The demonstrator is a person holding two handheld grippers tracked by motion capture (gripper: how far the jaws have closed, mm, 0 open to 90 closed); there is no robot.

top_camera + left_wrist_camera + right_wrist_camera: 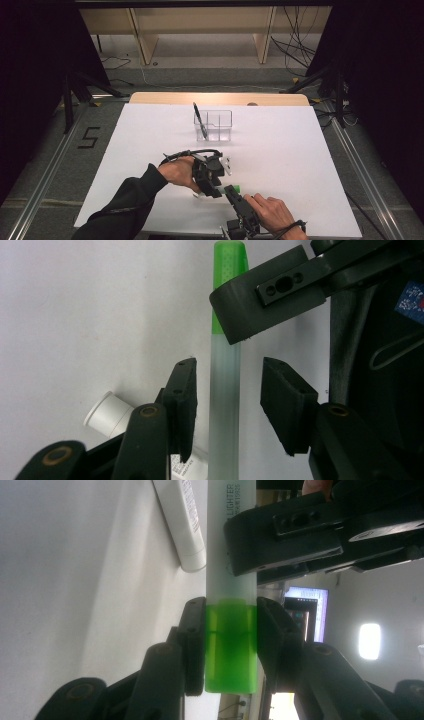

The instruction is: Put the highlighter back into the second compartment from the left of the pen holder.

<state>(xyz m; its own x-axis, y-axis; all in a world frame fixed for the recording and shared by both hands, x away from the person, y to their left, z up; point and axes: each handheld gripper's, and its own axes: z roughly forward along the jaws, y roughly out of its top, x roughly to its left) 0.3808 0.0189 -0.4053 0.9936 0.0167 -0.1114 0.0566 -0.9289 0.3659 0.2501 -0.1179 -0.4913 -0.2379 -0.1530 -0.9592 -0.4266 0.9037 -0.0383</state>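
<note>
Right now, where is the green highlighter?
The green highlighter is near the table's front edge, its cap clamped in the right gripper, its barrel between the left gripper.

Black numeral "5" marked on the grey floor (pixel 88 137) left of the table, letters "LIGHTER" printed along the frosted white barrel of the green-capped highlighter pen (pixel 231 540), small print on the white plastic tube (pixel 182 520) too blurred to read
</note>
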